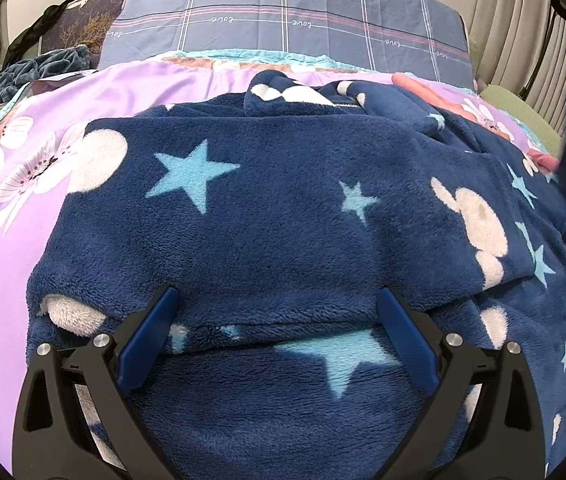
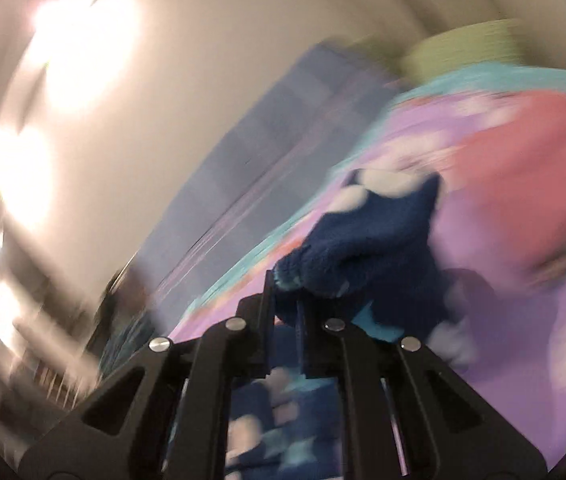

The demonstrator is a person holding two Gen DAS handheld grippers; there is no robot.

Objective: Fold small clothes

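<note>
Left wrist view — left gripper (image 1: pixel 279 322), blue pads spread apart, empty, poised over the navy fleece garment with pale stars and white blobs (image 1: pixel 267 200), spread flat on the lilac floral bedsheet (image 1: pixel 7 280); grey checked pillow (image 1: pixel 283 20) beyond.

Right wrist view, blurred — right gripper (image 2: pixel 285 300) clamped on a bunched fold of that fleece, raised off the sheet.

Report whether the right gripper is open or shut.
Shut: the right gripper has its fingers pinched on a bunch of the navy fleece garment.
</note>
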